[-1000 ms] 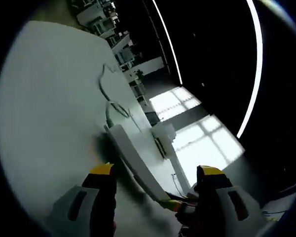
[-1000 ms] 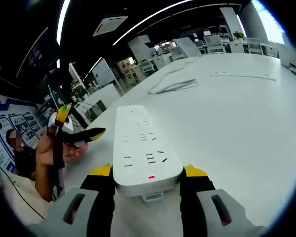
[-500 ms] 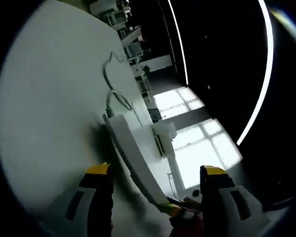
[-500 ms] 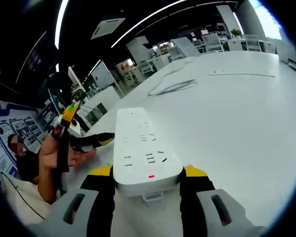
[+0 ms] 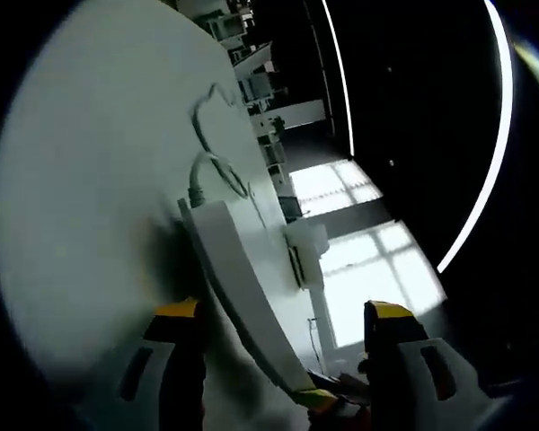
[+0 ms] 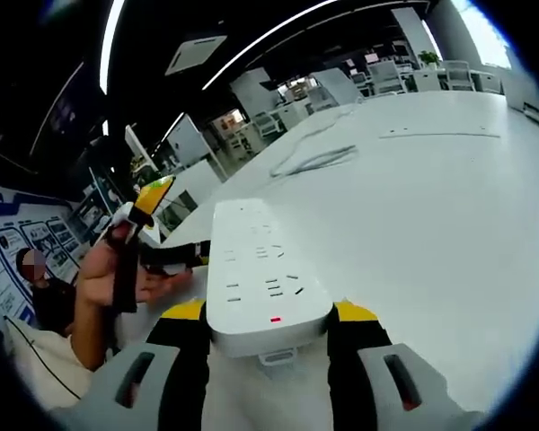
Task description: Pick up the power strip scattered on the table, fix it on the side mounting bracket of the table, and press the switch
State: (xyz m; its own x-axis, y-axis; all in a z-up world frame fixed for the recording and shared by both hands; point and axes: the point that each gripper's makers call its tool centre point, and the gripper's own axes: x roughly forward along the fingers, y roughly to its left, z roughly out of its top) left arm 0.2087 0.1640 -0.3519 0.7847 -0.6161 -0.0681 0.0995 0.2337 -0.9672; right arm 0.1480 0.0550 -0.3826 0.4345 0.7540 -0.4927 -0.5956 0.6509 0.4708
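1. Right gripper clamped on the near end of the power strip, held just above the table.
2. Left gripper spread wide, holding nothing, now drawn closer alongside the strip's edge.
3. Probably closing in to steady it for mounting; bracket and switch still ahead.

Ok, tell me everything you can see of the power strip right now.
The power strip is a long white plastic bar with rows of socket slots on top and a small red light near its close end. The right gripper clamps that end between its yellow-tipped jaws. It lies flat on the white table. The left gripper view shows it edge-on, its cable trailing away.
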